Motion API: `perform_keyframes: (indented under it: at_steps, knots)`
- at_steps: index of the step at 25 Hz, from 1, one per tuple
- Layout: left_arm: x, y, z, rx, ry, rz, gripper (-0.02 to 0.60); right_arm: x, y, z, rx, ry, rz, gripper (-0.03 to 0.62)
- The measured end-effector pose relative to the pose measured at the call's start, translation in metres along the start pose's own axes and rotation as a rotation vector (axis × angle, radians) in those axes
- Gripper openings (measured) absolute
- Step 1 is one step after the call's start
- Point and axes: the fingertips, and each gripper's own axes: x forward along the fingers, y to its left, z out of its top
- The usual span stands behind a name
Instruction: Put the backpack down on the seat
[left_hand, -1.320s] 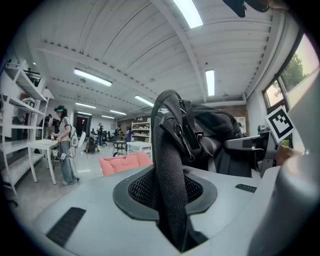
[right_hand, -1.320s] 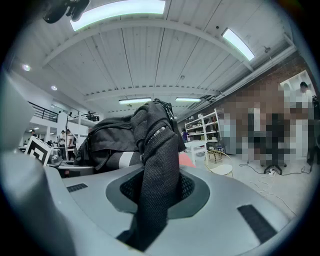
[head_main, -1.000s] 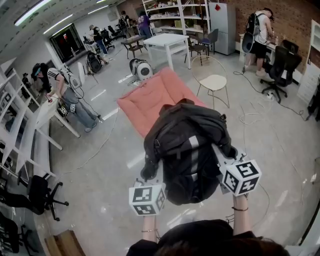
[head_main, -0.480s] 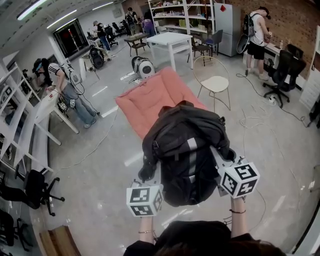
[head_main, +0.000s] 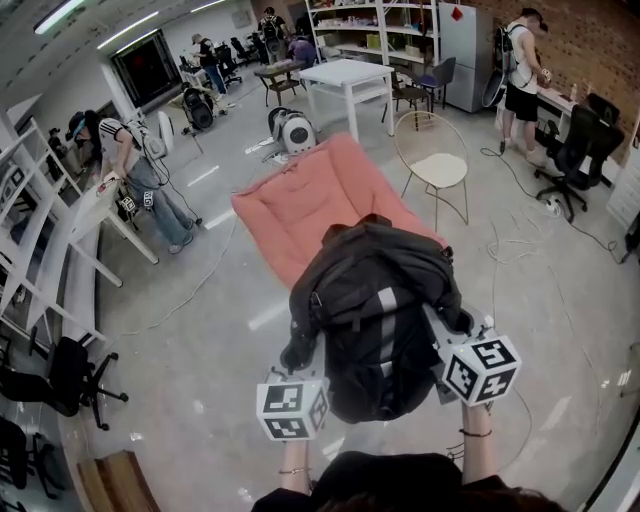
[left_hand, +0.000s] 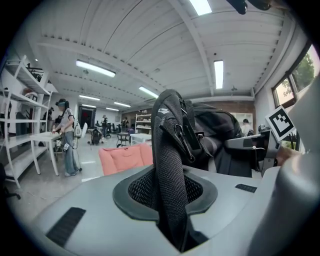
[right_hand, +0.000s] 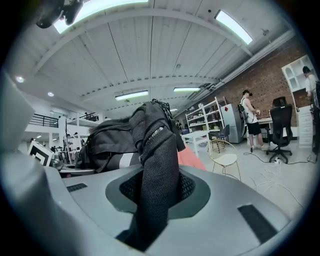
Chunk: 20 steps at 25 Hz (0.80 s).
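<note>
A black backpack (head_main: 375, 320) with a grey stripe hangs in the air in front of me, over the near end of the salmon-pink cushioned seat (head_main: 310, 205). My left gripper (head_main: 298, 358) is shut on its left shoulder strap (left_hand: 170, 165), which runs up between the jaws. On the other side, my right gripper (head_main: 452, 330) is shut on the right shoulder strap (right_hand: 155, 165). The seat (left_hand: 122, 157) shows behind the strap in the left gripper view. The bag's body (right_hand: 107, 140) fills the space between the two grippers.
A round wire chair (head_main: 438, 165) stands right of the seat, and a white table (head_main: 350, 75) behind it. Cables (head_main: 520, 240) lie on the floor at right. A person (head_main: 145, 190) works at white shelving (head_main: 60, 260) on the left. Another person (head_main: 520, 70) stands at back right.
The seat and the backpack sit slightly lower and nearer in the head view. Both grippers keep the same hold on the straps.
</note>
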Motion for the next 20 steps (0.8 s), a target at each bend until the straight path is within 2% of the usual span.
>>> perform_keyframes:
  at_steps: [7, 20]
  knots:
    - [0.066, 0.028, 0.003, -0.022, 0.033, -0.013, 0.092, 0.065, -0.025, 0.002, 0.030, 0.019, -0.015, 0.092]
    - [0.179, 0.059, 0.016, -0.054, 0.076, -0.107, 0.092, 0.159, -0.075, 0.016, 0.045, 0.039, -0.104, 0.092]
